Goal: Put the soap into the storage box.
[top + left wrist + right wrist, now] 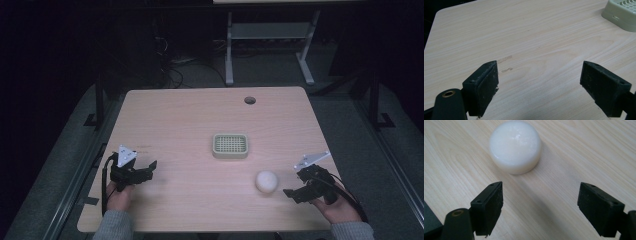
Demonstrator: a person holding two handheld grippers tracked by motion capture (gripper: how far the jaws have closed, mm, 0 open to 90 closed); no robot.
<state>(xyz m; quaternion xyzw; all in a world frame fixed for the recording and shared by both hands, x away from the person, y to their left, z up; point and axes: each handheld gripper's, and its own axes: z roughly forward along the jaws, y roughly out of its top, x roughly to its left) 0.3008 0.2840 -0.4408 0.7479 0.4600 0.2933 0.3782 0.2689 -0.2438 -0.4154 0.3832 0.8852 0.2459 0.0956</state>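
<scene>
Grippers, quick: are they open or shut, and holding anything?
Left gripper: open, holding nothing.
Right gripper: open, holding nothing; white round soap lies just ahead.

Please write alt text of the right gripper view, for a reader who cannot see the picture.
A round white soap bar lies on a light wooden table, just ahead of the open right gripper. The gripper's two black jaws rise from the bottom edge, wide apart, with bare table between them and the soap untouched.
</scene>
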